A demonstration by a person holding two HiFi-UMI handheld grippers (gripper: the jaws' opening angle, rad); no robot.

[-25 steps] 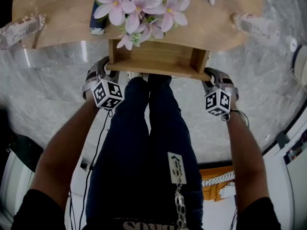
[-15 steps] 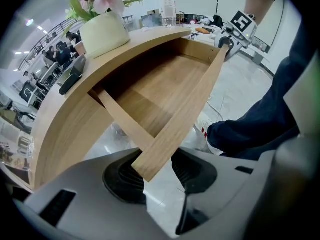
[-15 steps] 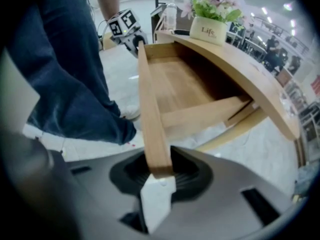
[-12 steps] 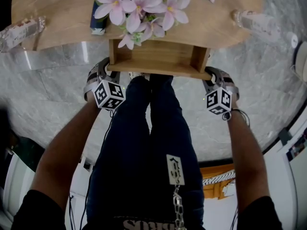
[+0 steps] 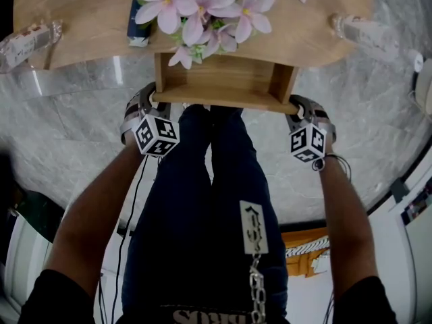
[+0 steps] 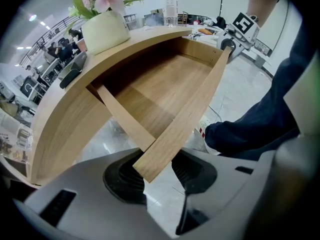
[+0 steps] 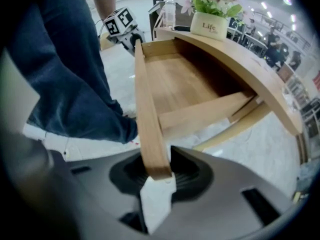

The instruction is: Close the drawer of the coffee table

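Observation:
The wooden drawer (image 5: 223, 79) stands pulled out from under the coffee table top (image 5: 81, 25), and its inside looks bare. My left gripper (image 5: 150, 100) is shut on the left end of the drawer front (image 6: 190, 109), whose corner sits between the pads of this gripper (image 6: 157, 169). My right gripper (image 5: 297, 105) grips the other end, where the drawer front (image 7: 147, 119) runs down into the jaws of the right gripper (image 7: 159, 171). Both grippers point steeply down.
A vase of pink flowers (image 5: 202, 9) and a dark flat object (image 5: 138, 19) sit on the table top above the drawer. Plastic bottles lie at its left (image 5: 27, 39) and right (image 5: 364, 36) ends. The person's legs (image 5: 209, 201) stand right against the drawer front on the marble floor.

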